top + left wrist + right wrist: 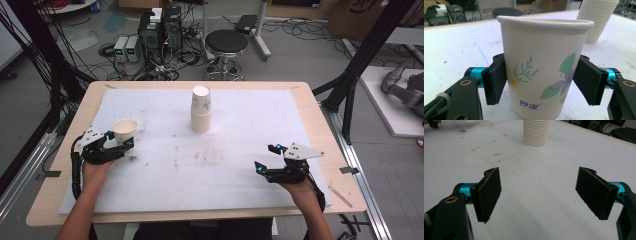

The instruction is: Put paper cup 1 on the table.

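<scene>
The left hand-held gripper (540,83) is clamped on a paper cup (544,65), its black pads pressed to the cup's flowered sides. The cup stands upright at the left of the desk (60,150), seemingly resting on the white sheet (240,165). The right hand-held gripper (539,192) hovers with jaws wide apart. A stack of cups (201,110) stands mid-desk, well apart from both.
</scene>
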